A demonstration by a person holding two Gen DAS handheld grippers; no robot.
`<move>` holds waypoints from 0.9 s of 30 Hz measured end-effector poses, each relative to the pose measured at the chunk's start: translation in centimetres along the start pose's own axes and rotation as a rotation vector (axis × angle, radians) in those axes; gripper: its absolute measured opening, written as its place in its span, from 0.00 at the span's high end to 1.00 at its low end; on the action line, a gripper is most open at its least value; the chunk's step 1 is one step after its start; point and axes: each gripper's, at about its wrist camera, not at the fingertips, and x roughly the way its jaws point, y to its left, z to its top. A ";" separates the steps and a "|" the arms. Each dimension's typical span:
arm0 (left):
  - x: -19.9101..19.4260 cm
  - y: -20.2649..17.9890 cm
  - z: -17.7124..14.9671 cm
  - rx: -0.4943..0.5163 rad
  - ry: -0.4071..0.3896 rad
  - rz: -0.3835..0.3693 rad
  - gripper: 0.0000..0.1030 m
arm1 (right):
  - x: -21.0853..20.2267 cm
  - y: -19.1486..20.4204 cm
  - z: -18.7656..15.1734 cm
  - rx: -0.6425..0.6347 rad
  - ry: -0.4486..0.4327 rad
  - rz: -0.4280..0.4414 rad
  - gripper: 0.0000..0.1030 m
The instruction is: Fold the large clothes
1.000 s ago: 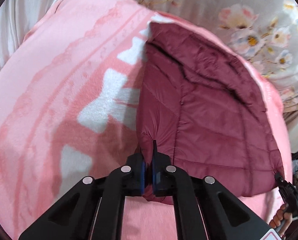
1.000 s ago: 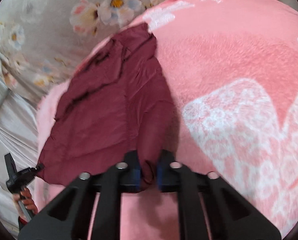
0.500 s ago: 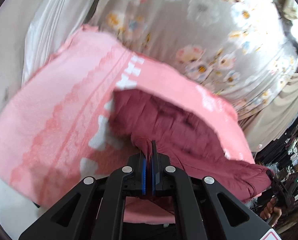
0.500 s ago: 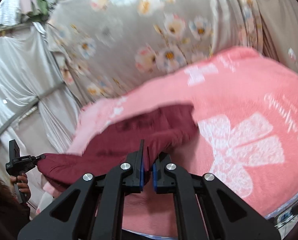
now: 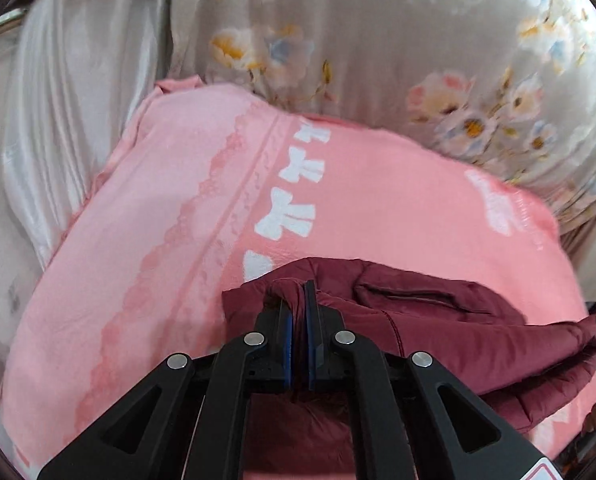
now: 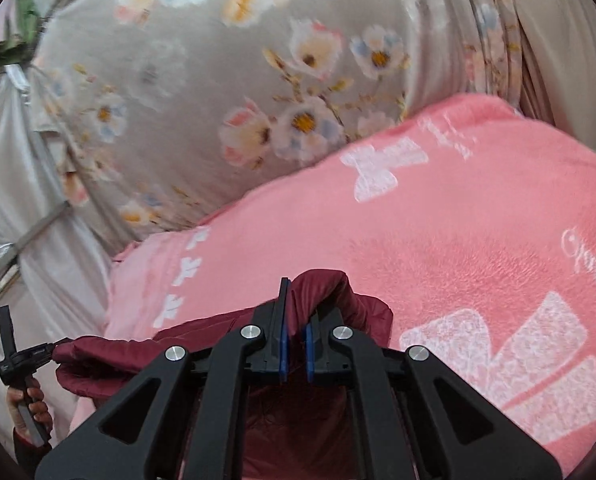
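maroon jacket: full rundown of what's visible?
The maroon jacket is puffy, quilted and slightly shiny, with a slit pocket showing. It is folded over itself and bunched on the pink blanket. The left gripper and right gripper each pinch a raised edge, lifting it off the blanket there.

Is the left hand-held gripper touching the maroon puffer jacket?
Touching. The left wrist view shows the left hand-held gripper shut on a bunched edge of the maroon puffer jacket, fabric pinched between its blue pads.

Pink bow-print blanket (image 5: 357,200), floral curtain (image 6: 258,80), white drape (image 5: 70,120)
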 end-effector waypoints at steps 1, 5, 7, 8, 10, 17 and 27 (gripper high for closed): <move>1.5 -0.2 0.2 -0.004 0.014 0.013 0.96 | 1.3 -0.2 -0.2 0.004 0.013 -0.015 0.95; 8.4 -0.1 0.4 -0.016 0.099 0.060 0.95 | 6.8 -1.6 -0.8 0.044 0.074 -0.061 0.95; 10.8 0.1 0.0 -0.016 0.129 0.079 0.94 | 9.0 -1.9 -1.3 0.039 0.101 -0.092 0.95; 11.8 0.1 -0.2 -0.013 0.145 0.088 0.93 | 10.0 -2.0 -1.6 0.031 0.113 -0.107 0.95; 13.3 0.2 -0.8 -0.010 0.166 0.103 0.90 | 11.4 -2.3 -2.0 0.020 0.131 -0.128 0.94; 14.8 0.6 -1.1 -0.011 0.153 0.064 0.85 | 13.2 -3.4 -2.8 0.030 0.156 -0.150 0.86; 8.7 1.8 1.0 -0.007 0.017 -0.049 0.82 | 5.8 -1.8 -1.1 -0.046 -0.028 -0.099 0.32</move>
